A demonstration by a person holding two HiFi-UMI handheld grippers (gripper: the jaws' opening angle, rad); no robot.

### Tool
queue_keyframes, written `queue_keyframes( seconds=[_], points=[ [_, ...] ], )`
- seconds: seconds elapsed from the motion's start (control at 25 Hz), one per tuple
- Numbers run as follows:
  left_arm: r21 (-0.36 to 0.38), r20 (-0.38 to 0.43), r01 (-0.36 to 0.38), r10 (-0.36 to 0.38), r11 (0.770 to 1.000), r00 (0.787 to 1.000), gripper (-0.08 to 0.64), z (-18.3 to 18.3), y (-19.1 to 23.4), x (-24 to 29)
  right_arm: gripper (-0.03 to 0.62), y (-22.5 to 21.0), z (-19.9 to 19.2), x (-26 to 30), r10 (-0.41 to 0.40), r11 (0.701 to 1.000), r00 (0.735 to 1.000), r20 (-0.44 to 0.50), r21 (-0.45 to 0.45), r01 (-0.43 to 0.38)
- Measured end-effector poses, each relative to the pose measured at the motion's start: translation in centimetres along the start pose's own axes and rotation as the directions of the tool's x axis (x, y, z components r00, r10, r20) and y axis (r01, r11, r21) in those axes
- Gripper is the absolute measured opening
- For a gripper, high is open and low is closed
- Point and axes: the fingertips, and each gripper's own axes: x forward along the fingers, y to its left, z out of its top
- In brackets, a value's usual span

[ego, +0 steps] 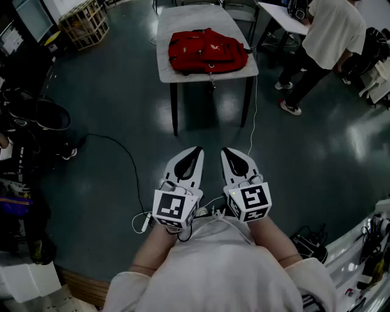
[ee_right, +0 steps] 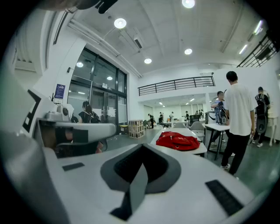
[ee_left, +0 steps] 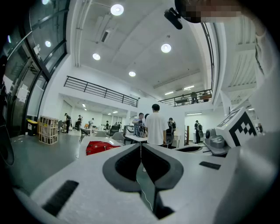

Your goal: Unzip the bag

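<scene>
Head view tally:
- red backpack [ego: 208,52]: 1
- grey table [ego: 183,24]: 1
- grippers: 2, the left gripper [ego: 196,150] and the right gripper [ego: 226,150]
- wooden crate [ego: 85,23]: 1
- standing person [ego: 326,36]: 1
- black floor cable [ego: 125,152]: 1

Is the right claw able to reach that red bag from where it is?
Probably not yet: the right claw is far from the red bag on the table. Bare floor between; stepping closer should do.
</scene>
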Motion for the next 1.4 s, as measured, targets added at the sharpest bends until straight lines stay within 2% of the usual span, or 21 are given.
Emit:
queue_keyframes(
  seconds=[0.36, 0.6, 0.88, 1.16, 1.4],
  points=[
    [-0.02, 0.0, -0.003, 0.003, 1.0, 1.0, 0.025, 0.0, 1.5, 0.4, 0.026, 0.2, 0.2, 1.2, -0.003, 1.0, 1.0, -0.015, -0.009, 0.003],
    [-0.043, -0.011, -0.019, 0.019, 0.999, 1.0, 0.025, -0.7, 2.6, 0.2, 0.028, -0.1, -0.3, 2.0, -0.027, 0.998, 0.999, -0.03, 0.053, 0.028],
    [-0.083, -0.039, -0.049, 0.045, 0.995, 0.998, 0.025, -2.0, 4.1, 1.5, 0.028, -1.6, -1.6, 3.6, -0.026, 0.997, 0.997, -0.073, 0.068, 0.031],
    [-0.081, -0.075, -0.106, 0.1, 0.991, 0.992, 0.025, -3.5, 6.7, 5.4, 0.028, -4.6, -2.6, 7.9, 0.012, 0.995, 0.996, -0.092, 0.105, -0.002],
    [-0.082, -0.093, -0.162, 0.154, 0.983, 0.984, 0.025, -3.7, 9.6, 12.1, 0.028, -9.7, -1.7, 13.1, 0.051, 0.991, 0.994, -0.095, 0.127, -0.039]
  ],
)
